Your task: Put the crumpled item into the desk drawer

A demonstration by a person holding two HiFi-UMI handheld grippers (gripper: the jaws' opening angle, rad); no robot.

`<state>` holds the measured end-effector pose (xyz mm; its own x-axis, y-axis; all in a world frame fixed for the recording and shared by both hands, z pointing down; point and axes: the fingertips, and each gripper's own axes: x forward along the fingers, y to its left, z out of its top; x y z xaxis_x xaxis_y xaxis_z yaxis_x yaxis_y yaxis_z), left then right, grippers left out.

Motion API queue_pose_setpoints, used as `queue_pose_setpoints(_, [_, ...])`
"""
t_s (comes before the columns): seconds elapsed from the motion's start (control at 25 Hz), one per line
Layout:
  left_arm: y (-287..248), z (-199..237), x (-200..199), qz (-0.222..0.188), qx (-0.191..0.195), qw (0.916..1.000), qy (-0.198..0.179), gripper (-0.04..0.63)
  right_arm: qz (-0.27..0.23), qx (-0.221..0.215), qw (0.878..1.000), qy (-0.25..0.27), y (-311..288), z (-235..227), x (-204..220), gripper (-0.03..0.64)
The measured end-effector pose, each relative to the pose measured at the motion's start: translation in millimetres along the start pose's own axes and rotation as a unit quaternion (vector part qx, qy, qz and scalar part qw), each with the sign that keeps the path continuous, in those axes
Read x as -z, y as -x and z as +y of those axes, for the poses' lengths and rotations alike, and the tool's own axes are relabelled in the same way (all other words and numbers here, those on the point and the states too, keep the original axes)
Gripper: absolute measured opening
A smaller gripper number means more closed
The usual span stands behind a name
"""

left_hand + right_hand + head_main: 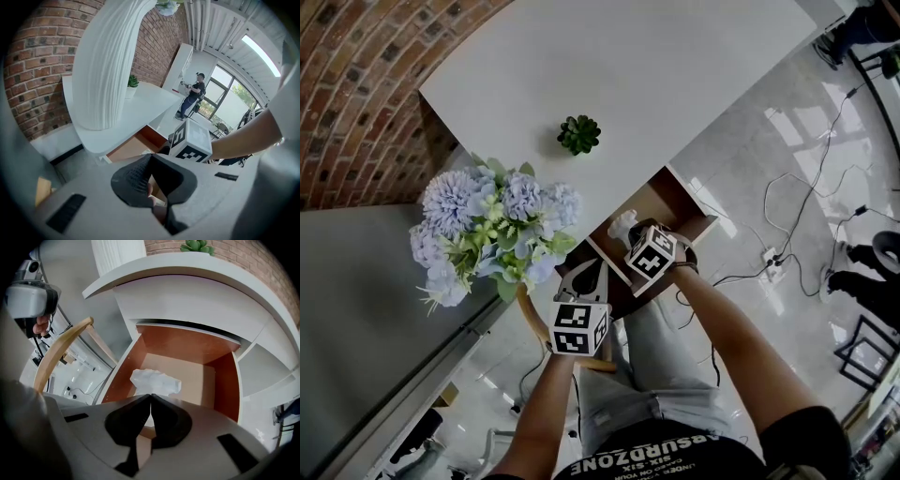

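The crumpled white paper (155, 381) hangs at the tips of my right gripper (150, 396), which is shut on its near edge. It is held just above the brown floor of the open desk drawer (212, 359). From the head view the paper (622, 224) shows over the drawer (673, 201), just past the right gripper (634, 234). My left gripper (151, 157) is shut with nothing in it. It stays back from the desk front, lower left of the drawer (125, 149) and near the chair, and in the head view the left gripper (594, 270) shows there too.
The white desk (675, 75) carries a small green succulent (578, 134) and a white ribbed vase (105, 70) of pale blue flowers (487, 225). A curved wooden chair back (60, 350) stands left of the drawer. Cables (787, 234) lie on the tiled floor to the right.
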<state>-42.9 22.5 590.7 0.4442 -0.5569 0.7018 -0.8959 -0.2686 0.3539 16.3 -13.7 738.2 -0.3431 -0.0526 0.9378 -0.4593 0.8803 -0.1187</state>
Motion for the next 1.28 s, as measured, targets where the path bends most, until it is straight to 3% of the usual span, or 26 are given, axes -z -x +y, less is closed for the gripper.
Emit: queue_pose_setpoints(1.28, [-20,16,0,0.016,-0.011,0.9998,0.004,-0.003,0.057,-0.026,0.998,0.015,-43,-14,8,0.000])
